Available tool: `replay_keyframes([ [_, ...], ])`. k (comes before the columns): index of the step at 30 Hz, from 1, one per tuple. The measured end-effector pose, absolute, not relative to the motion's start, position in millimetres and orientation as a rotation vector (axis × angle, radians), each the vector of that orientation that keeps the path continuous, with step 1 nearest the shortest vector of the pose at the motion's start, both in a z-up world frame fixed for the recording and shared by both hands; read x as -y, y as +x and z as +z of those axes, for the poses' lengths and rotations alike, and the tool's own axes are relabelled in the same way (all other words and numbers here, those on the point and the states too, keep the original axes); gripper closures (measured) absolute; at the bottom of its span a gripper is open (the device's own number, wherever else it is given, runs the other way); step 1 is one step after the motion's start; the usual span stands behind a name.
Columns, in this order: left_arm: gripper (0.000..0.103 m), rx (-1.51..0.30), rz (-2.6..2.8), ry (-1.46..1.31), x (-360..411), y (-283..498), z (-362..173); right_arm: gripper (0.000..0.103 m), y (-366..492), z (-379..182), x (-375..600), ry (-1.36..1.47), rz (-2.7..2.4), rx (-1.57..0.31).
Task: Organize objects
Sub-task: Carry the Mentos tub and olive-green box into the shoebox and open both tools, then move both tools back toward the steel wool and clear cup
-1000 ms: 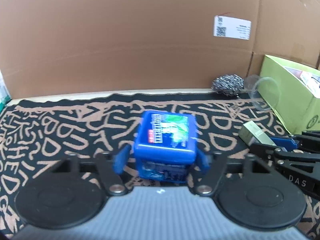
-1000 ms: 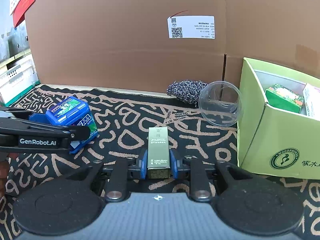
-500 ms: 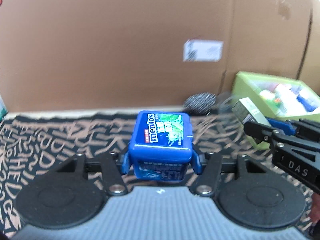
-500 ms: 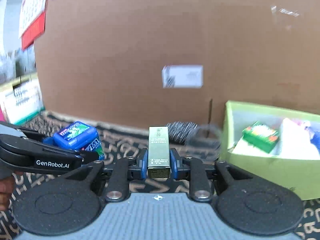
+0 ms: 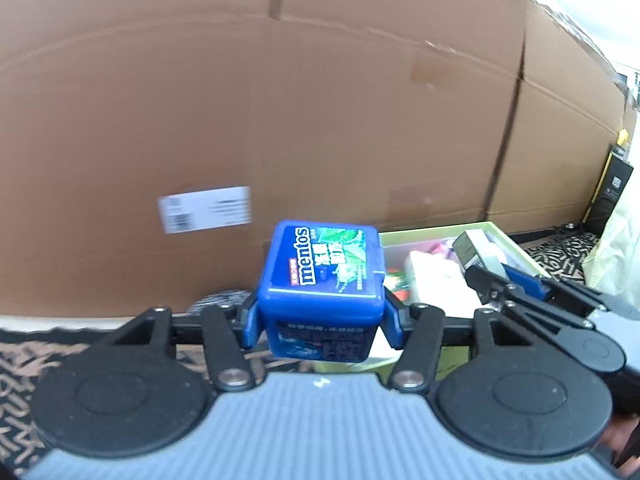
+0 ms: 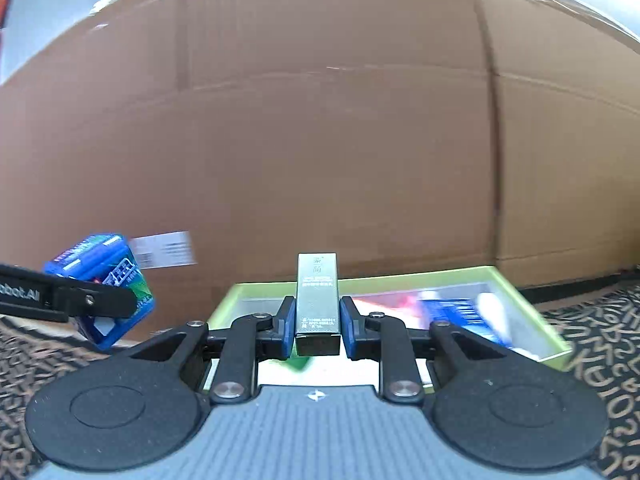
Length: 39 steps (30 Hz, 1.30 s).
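My left gripper [image 5: 320, 320] is shut on a blue Mentos box [image 5: 322, 272] and holds it in the air, just left of the green box [image 5: 516, 248]. My right gripper [image 6: 318, 326] is shut on a slim silver-green carton [image 6: 318, 296] and holds it above the green box [image 6: 520, 292], which holds several packets. The Mentos box also shows in the right wrist view [image 6: 100, 280], at the left. The carton shows in the left wrist view [image 5: 476, 248], over the green box.
A tall cardboard wall [image 6: 320, 140] with a white label [image 5: 204, 210] stands behind. A steel scourer [image 5: 218, 300] lies by the wall. The patterned black mat [image 6: 600, 360] covers the table. A dark carton [image 5: 612, 192] stands far right.
Both grippers rose and moved right with their loads. The right one now hangs over the green box; the left one has come up beside it.
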<state>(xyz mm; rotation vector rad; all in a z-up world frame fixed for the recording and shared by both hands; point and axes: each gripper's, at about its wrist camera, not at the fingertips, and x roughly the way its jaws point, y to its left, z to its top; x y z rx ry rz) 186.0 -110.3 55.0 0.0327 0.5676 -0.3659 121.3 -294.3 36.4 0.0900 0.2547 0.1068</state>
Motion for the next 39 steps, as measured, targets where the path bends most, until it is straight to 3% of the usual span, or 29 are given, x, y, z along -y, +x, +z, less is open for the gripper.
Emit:
replay_keyframes([
  [10, 0.047, -0.629, -0.395, 0.117, 177.5, 216.3, 25.2, 0.077, 152.4, 15.0, 326.2, 0.137, 0.057, -0.329],
  [12, 0.032, -0.595, -0.39, 0.136, 179.3, 214.9, 20.3, 0.077, 153.0, 11.6, 325.1, 0.111, 0.055, -0.337],
  [14, 0.013, -0.544, -0.357, 0.138, 176.7, 207.7, 19.3, 0.06, 153.6, 9.8, 323.7, 0.089, 0.033, -0.336],
  [16, 0.007, -0.517, -0.358, 0.127, 171.6, 201.0, 19.4, 0.046, 148.5, 11.3, 326.4, 0.085, -0.005, -0.312],
  [26, 0.0, -0.513, -0.333, 0.116, 159.1, 189.1, 20.9, 0.036, 143.7, 14.9, 347.2, 0.179, -0.024, -0.27],
  [39, 0.0, -0.57, -0.208, 0.067, 92.8, 169.3, 23.2, 0.027, 140.0, 9.7, 323.5, 0.121, 0.008, -0.25],
])
